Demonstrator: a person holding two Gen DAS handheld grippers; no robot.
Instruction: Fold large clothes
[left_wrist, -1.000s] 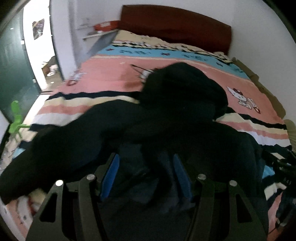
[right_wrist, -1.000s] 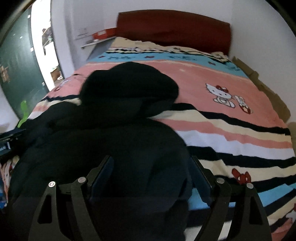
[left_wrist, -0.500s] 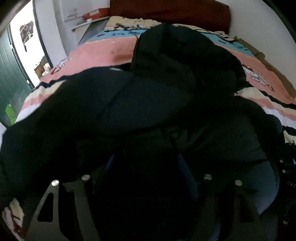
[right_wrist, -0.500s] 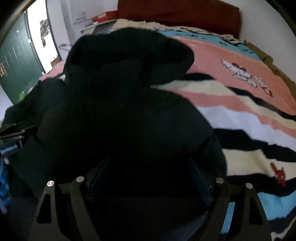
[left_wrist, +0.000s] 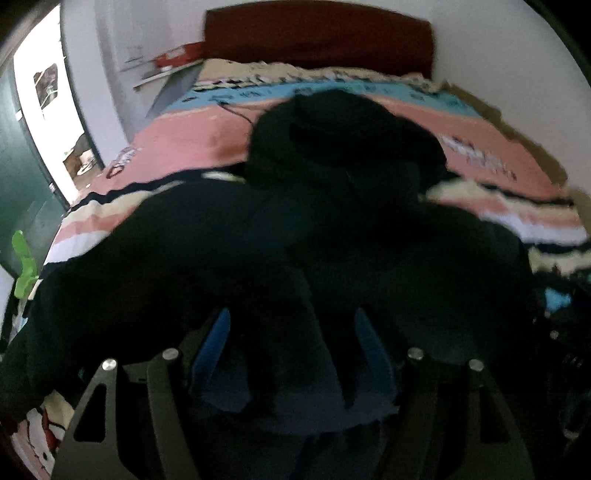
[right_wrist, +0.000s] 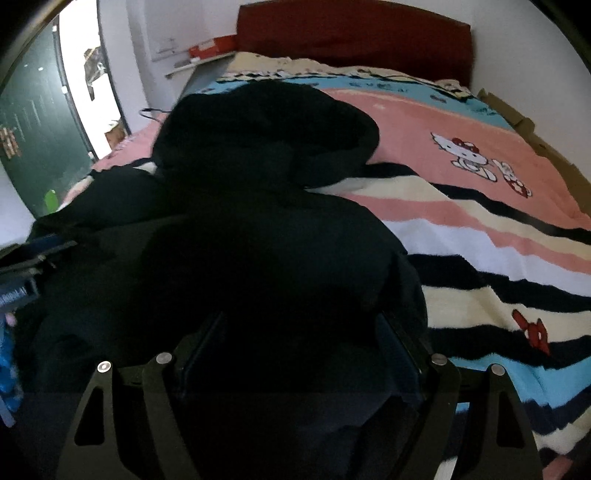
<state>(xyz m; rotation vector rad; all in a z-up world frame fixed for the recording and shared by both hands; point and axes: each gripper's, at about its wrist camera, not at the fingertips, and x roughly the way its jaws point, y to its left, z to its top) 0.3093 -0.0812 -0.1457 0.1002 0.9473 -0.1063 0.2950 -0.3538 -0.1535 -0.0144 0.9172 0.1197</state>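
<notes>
A large black hooded jacket (left_wrist: 332, 221) lies spread on the striped bed blanket, hood toward the headboard; it also fills the right wrist view (right_wrist: 258, 221). My left gripper (left_wrist: 295, 343) has its blue-padded jaws wide apart, with the jacket's hem bunched between them. My right gripper (right_wrist: 301, 332) also has its jaws wide apart, over the jacket's hem at its right side. The jacket's dark cloth hides the fingertips of both. The left gripper's body (right_wrist: 22, 273) shows at the left edge of the right wrist view.
The bed has a pink, white, black and blue striped blanket (right_wrist: 480, 229) with cartoon cats. A dark red headboard (left_wrist: 317, 40) stands at the far end. A white wall, a shelf (left_wrist: 166, 70) and an open doorway (left_wrist: 48, 122) are at the left.
Both views drew in close over the jacket half a second ago and have pulled back and up. The jacket lies lower and flatter on the bed now.
</notes>
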